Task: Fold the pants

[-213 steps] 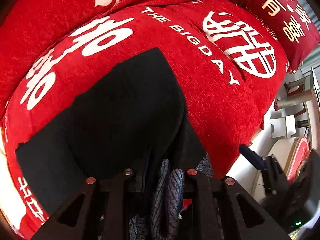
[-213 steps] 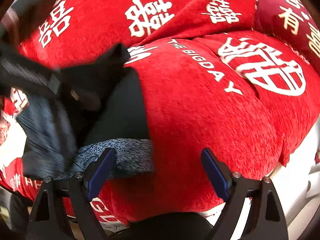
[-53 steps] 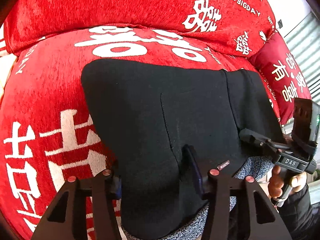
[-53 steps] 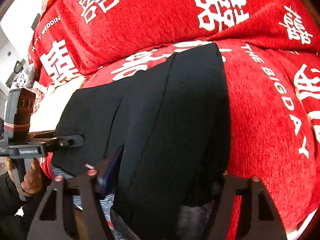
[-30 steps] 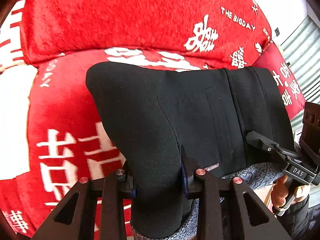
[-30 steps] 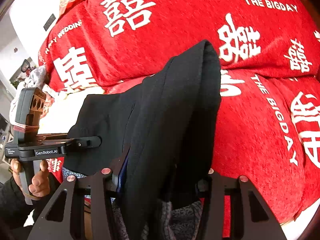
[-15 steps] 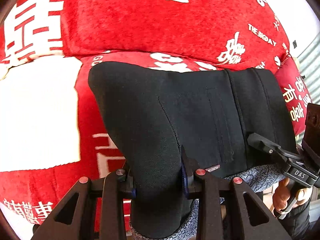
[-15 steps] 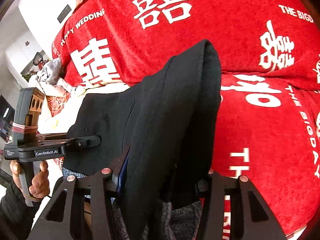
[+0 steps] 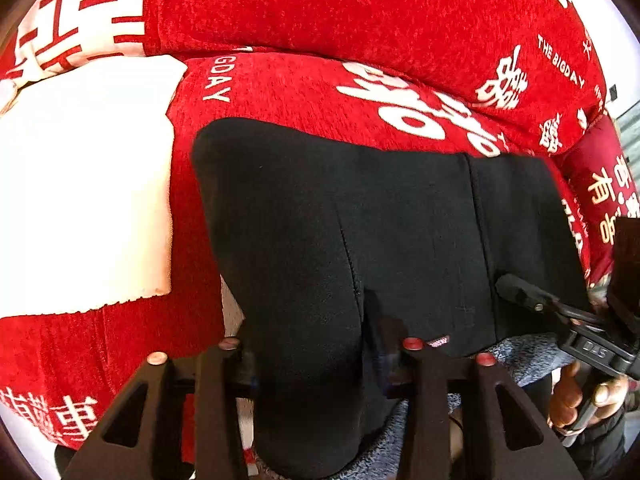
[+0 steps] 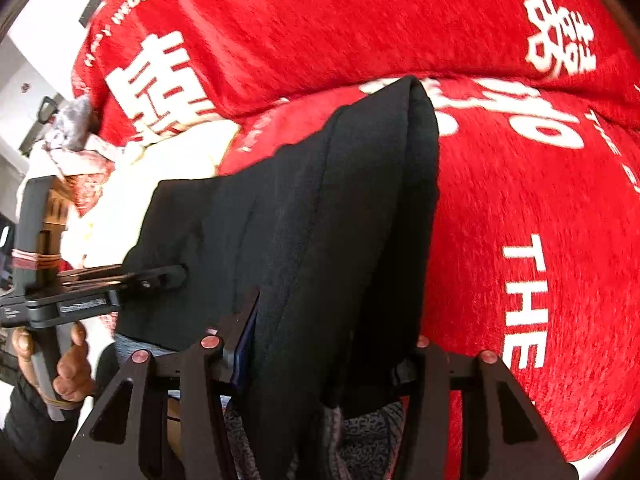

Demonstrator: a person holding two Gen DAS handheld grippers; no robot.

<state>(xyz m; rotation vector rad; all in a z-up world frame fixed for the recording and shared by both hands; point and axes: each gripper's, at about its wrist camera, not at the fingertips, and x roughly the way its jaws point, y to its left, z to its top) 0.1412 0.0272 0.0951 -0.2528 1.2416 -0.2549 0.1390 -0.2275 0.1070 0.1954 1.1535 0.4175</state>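
I have the black pants (image 9: 360, 220) folded into a thick bundle and stretched between my two tools over the red cover (image 9: 320, 12) with its white lettering; the far fold of the bundle reaches toward the seam where the seat cushion meets the back cushion. My left tool (image 9: 316, 356) has the near left corner of the pants between its fingers — its jaws are opening at this moment, and a sliver of gap shows beside the cloth on the right finger (image 9: 414, 364). My right tool (image 10: 320, 354) is clenched on the opposite near corner; the fabric fills the space between its fingers and a grey speckled lining (image 10: 372, 436) hangs out below. A white cloth (image 9: 84, 188) lies on the cover just left of the pants. From the left wrist I see my right hand (image 9: 576, 396) gripping its handle at the lower right; from the right wrist, my left hand (image 10: 64, 364) at the lower left. A red pillow (image 9: 600, 188) with gold characters sits at the far right.
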